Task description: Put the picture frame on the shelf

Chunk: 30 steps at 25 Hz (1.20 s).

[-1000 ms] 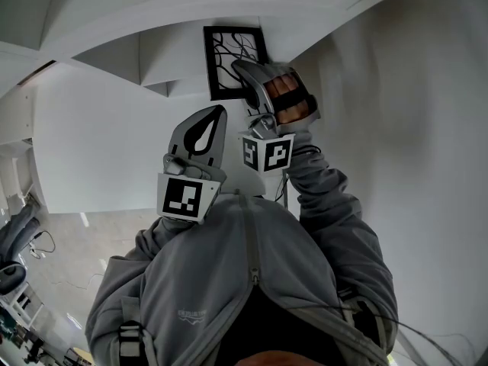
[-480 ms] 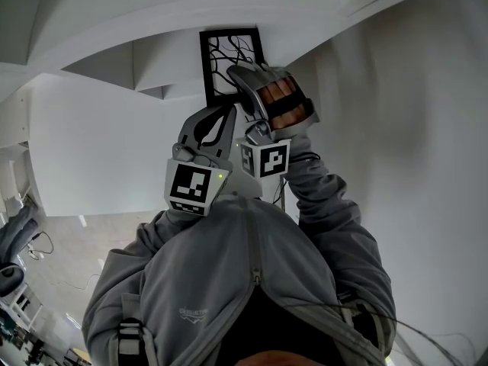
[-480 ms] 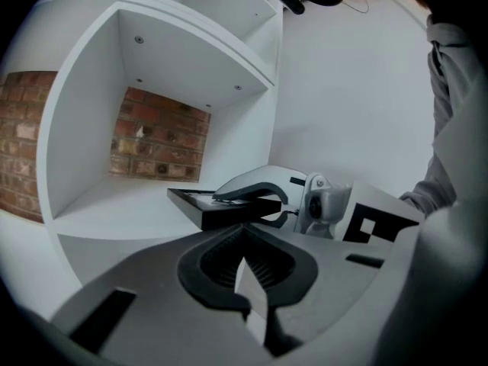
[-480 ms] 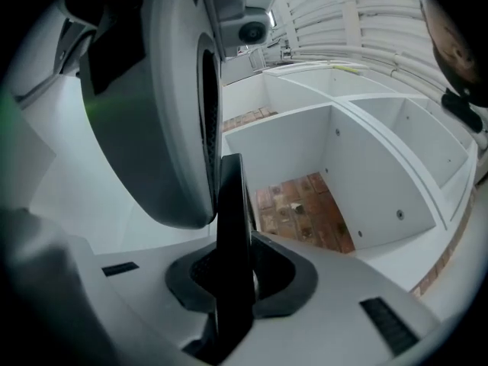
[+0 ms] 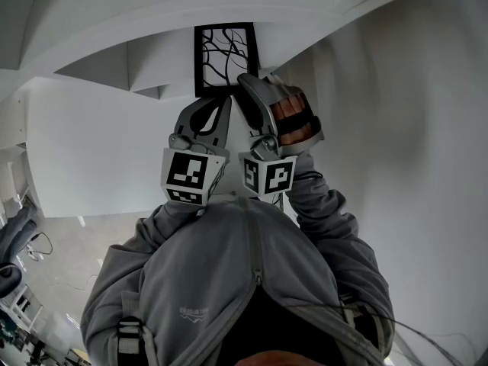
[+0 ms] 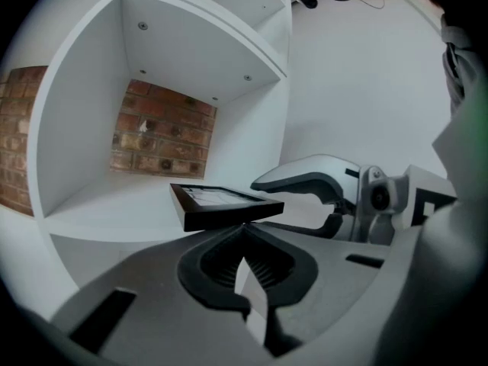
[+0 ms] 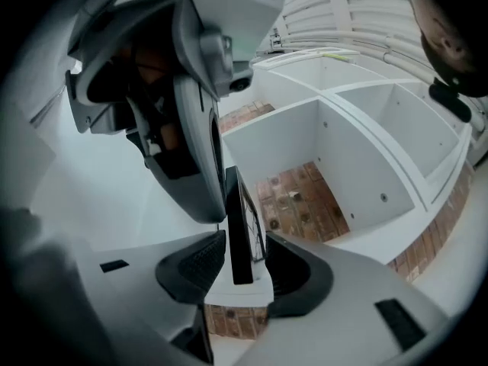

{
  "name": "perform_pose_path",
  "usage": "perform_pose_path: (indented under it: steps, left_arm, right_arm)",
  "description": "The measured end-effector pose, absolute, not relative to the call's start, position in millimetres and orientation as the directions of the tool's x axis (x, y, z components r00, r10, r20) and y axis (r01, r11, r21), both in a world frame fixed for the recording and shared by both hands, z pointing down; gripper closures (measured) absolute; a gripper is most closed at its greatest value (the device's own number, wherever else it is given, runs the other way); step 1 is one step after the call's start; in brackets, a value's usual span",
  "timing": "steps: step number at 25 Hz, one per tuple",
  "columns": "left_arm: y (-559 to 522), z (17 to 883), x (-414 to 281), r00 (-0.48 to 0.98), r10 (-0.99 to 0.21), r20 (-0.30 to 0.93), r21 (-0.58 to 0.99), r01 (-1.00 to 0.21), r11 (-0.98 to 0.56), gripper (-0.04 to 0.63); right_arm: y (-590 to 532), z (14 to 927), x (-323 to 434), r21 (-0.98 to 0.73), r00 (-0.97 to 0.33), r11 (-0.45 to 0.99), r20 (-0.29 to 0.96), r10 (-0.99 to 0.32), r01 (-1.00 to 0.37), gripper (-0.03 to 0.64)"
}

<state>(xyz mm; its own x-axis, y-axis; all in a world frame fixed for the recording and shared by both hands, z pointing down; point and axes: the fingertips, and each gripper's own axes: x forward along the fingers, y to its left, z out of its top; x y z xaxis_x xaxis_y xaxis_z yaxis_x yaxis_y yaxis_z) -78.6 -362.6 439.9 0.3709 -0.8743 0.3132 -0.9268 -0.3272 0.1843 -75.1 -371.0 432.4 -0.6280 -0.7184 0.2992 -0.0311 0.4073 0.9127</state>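
The black picture frame (image 5: 225,58) with a branch pattern stands on edge in a white shelf (image 5: 152,52) compartment. In the right gripper view the frame (image 7: 238,227) shows edge-on between the jaws of my right gripper (image 7: 245,239), with a gap on each side. Those jaws have just been opening and stand open. The left gripper (image 5: 226,99) is shut on nothing, its tips just below the frame's lower edge. In the left gripper view, its tips (image 6: 244,226) meet right under the frame (image 6: 221,204), with the right gripper's jaw (image 6: 313,183) beside it.
The shelf has several white compartments (image 7: 358,166) with a brick wall (image 6: 160,139) behind them. A plain white wall (image 5: 396,128) runs along the right. The person's grey jacket (image 5: 244,280) fills the lower head view.
The right gripper's jaws have let go of the frame, which now shows whole above them. The left gripper has moved in beside the right one, under the frame.
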Motion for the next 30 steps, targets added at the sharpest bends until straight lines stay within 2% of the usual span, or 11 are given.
perform_pose_path:
  steps: [5,8,12,23,30]
  left_arm:
    - [-369,445,-76,0.368,-0.872,0.323,0.184,-0.928,-0.324,0.588]
    - [-371,448,-75,0.372,-0.867,0.332,0.184,-0.927,-0.327,0.588]
    - [-371,453,-75,0.379,-0.856,0.353,0.192,-0.924,-0.330,0.588]
    - [-379,447,-81,0.364,-0.868,0.337,0.182,-0.930,-0.319,0.588]
    - [-382,445,-99,0.295,-0.896,0.333,0.160,-0.954,-0.255,0.588]
  right_arm:
    - [-357,422,-57,0.903,-0.623,0.406,0.238,-0.745,-0.142,0.462]
    - [-353,426,-54,0.889,-0.628,0.424,0.234,-0.742,-0.171,0.536]
    - [-361,429,-56,0.880,-0.618,0.434,0.233,-0.750,-0.195,0.568]
    - [-398,430,-66,0.883,-0.591,0.411,0.211,-0.779,-0.226,0.572]
    - [-400,428,-70,0.880,-0.588,0.412,0.208,-0.782,-0.237,0.572]
